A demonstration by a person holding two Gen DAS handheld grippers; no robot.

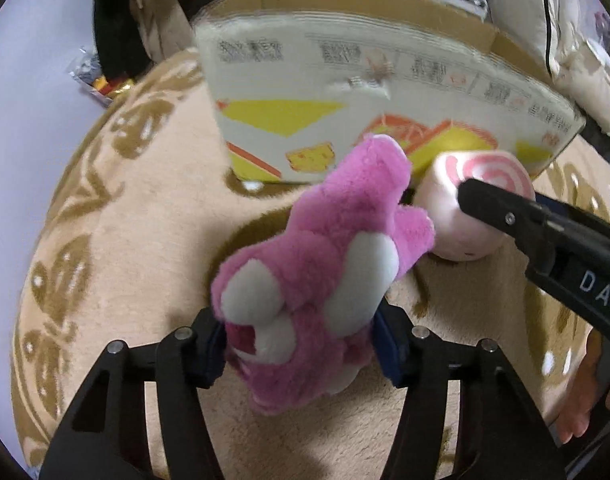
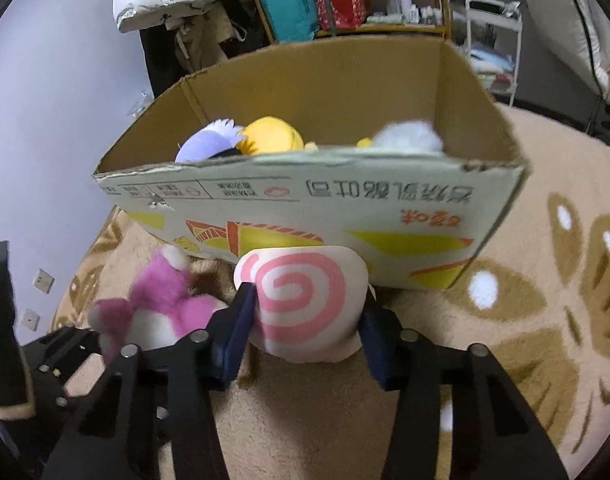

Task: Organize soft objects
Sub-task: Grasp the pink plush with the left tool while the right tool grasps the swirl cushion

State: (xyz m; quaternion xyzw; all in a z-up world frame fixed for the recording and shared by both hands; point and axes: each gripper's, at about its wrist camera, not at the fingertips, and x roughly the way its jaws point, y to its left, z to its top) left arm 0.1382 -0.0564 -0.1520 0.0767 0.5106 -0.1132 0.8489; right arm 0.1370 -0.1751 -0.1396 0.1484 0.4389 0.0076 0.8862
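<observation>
1. The cardboard box [image 2: 313,204] stands open on the patterned rug [image 2: 525,320], biggest thing here, with a few plush toys [image 2: 265,136] already showing above its near wall. That looks like the place for the soft things.
2. The pink plush [image 1: 325,264] is at the left gripper [image 1: 299,344]; the jaws pinch its lower body from both sides, and the rest sticks out towards the box front.
3. The white plush with the pink swirl [image 2: 305,300] sits just in front of the box wall, squeezed between the jaws of the right gripper [image 2: 303,336], pads pressing its flanks.
4. Both toys are held low, below the box rim. To do this well, I'd say lift each one clear over the near wall before moving forward, so nothing snags the cardboard edge.
5. The two toys are close together; raising them one at a time, or apart, should keep the grippers from bumping.
6. Hold the squeeze firm: soft fur slips.
</observation>
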